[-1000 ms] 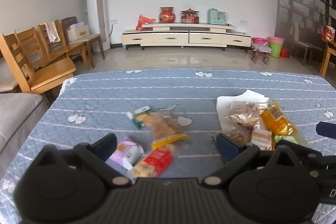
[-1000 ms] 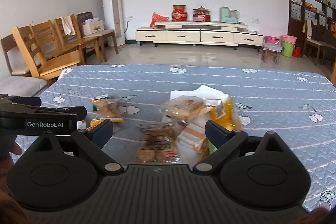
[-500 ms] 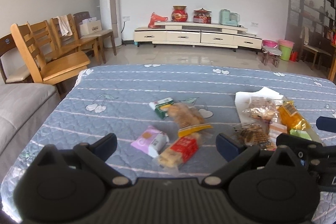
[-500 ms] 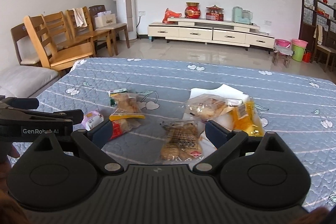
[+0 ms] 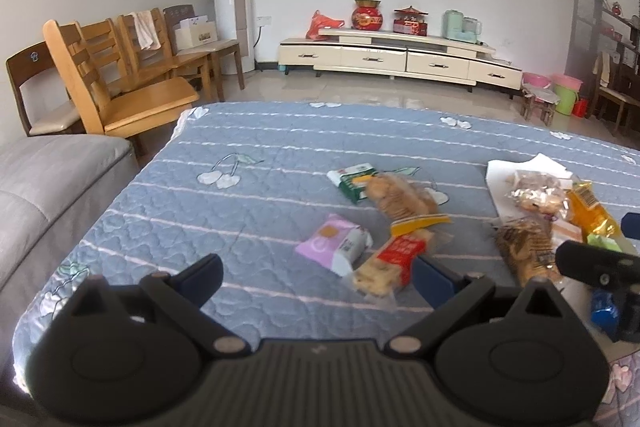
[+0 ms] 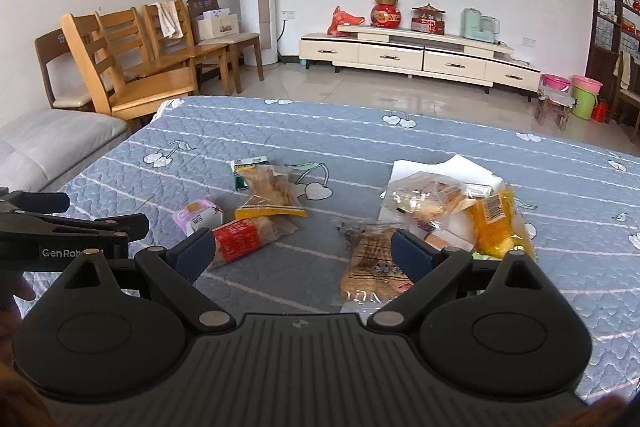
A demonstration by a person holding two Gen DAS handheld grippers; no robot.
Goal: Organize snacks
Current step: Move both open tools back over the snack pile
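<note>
We've got both claws, left (image 5: 316,277) and right (image 6: 302,251), spread wide and empty above the blue quilted desk (image 6: 400,143). 4 loose snack packets (image 5: 380,223) sit apart from the white-sheet pile (image 6: 444,203); next we'd grab the red-labelled clear cracker pack (image 5: 390,261).

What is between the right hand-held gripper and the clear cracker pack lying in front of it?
Nothing visible. The right hand-held gripper is open and empty, and the clear cracker pack lies on the blue quilted cover just ahead, partly behind the right fingertip. The red-label snack pack lies apart to its left, not in the way.
</note>
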